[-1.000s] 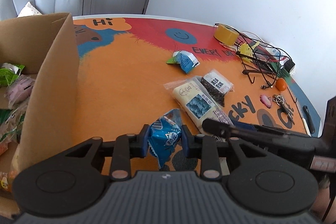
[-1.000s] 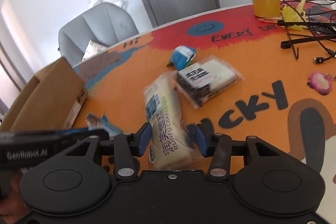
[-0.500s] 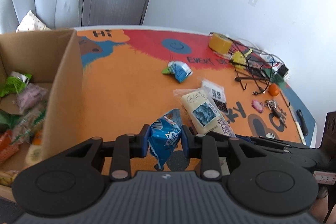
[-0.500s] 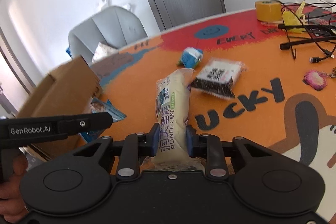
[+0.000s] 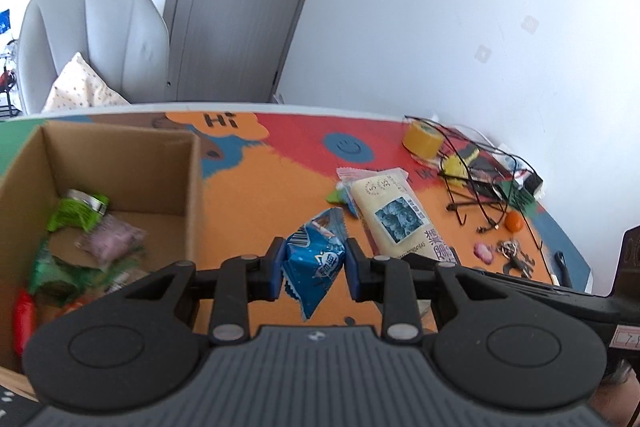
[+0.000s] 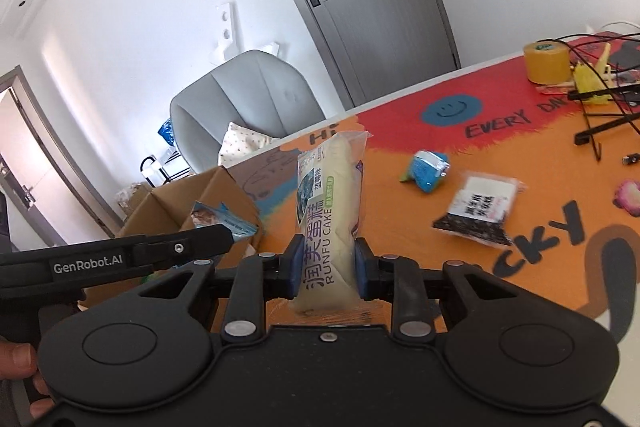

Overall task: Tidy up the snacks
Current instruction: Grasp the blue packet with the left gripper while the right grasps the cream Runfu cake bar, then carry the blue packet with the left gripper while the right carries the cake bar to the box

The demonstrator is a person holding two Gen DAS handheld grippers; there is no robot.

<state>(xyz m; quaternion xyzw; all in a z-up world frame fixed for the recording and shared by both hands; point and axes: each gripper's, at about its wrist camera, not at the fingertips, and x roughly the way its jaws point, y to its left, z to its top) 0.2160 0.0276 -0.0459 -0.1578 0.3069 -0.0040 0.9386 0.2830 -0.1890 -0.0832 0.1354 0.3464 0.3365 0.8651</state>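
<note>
My left gripper (image 5: 314, 269) is shut on a blue snack packet (image 5: 316, 259) and holds it above the table, just right of the open cardboard box (image 5: 192, 187). The box holds several snacks, among them a green packet (image 5: 78, 213) and a pink one (image 5: 110, 241). My right gripper (image 6: 326, 269) is shut on a long pale cake packet (image 6: 330, 215) and holds it lifted; the packet also shows in the left wrist view (image 5: 394, 213). A small blue packet (image 6: 428, 171) and a black-and-white packet (image 6: 478, 211) lie on the table.
The orange and red table mat (image 6: 400, 227) carries a yellow tape roll (image 5: 422, 141), a black wire stand with cables (image 5: 480, 179), a small orange ball (image 5: 513, 221) and keys (image 5: 514, 259) at the right. A grey chair (image 5: 92, 39) stands behind the table.
My right gripper closed on the cake packet and lifted it off the table. My left gripper rose with the blue packet, and more of the box's inside came into view.
</note>
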